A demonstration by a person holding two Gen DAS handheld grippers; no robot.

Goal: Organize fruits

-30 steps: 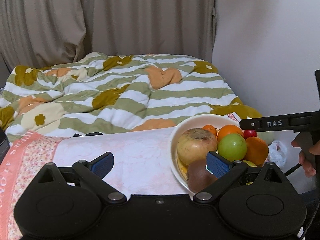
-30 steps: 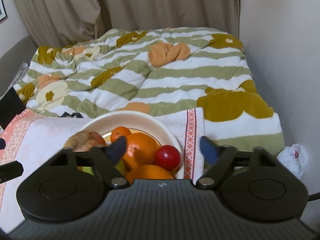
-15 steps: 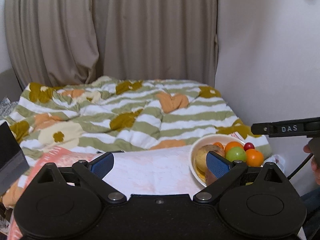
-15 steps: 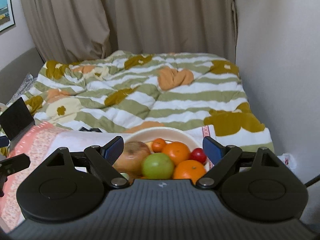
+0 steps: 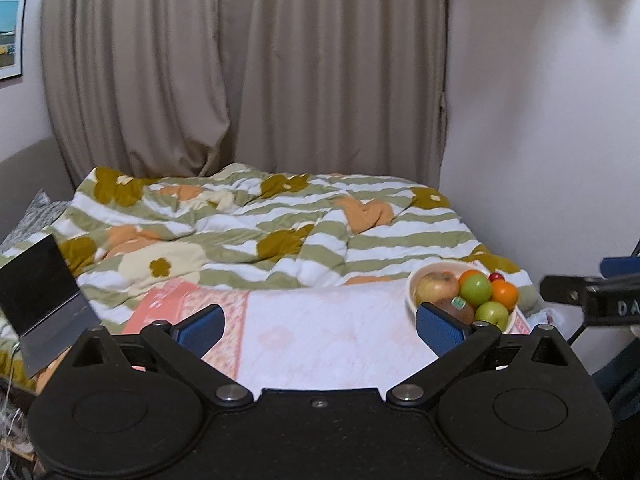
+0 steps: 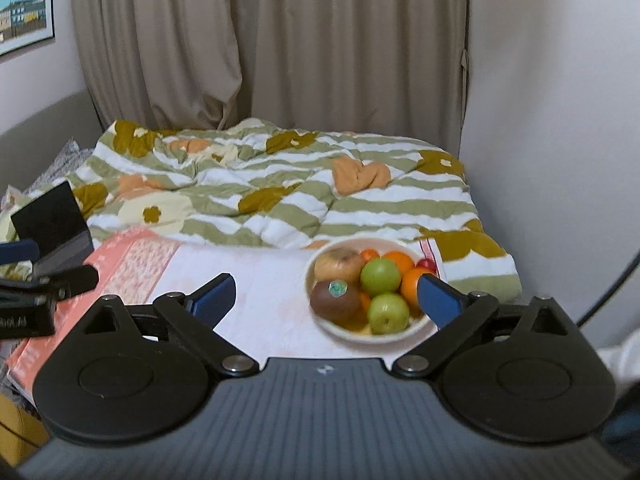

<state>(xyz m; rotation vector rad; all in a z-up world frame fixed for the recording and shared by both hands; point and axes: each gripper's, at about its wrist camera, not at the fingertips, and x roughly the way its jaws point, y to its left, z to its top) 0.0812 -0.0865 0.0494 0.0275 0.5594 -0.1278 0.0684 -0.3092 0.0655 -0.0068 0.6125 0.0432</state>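
A cream bowl (image 6: 404, 332) full of fruit sits on a white and pink cloth (image 6: 264, 280) at the bed's near edge. In it are two green apples (image 6: 380, 276), oranges (image 6: 400, 260), a brown fruit with a sticker (image 6: 334, 300), a yellowish apple (image 6: 338, 266) and a small red fruit (image 6: 426, 264). My right gripper (image 6: 324, 300) is open and empty, back from the bowl. My left gripper (image 5: 320, 328) is open and empty over the cloth, with the bowl (image 5: 412, 284) ahead to its right.
A striped floral quilt (image 5: 280, 232) covers the bed behind the cloth. A dark open laptop (image 5: 40, 300) stands at the left. Beige curtains (image 5: 240, 80) hang at the back and a white wall (image 5: 540, 140) is on the right.
Both grippers have pulled back and up from the bowl, so the bowl looks smaller and farther away. Both stay open and empty.
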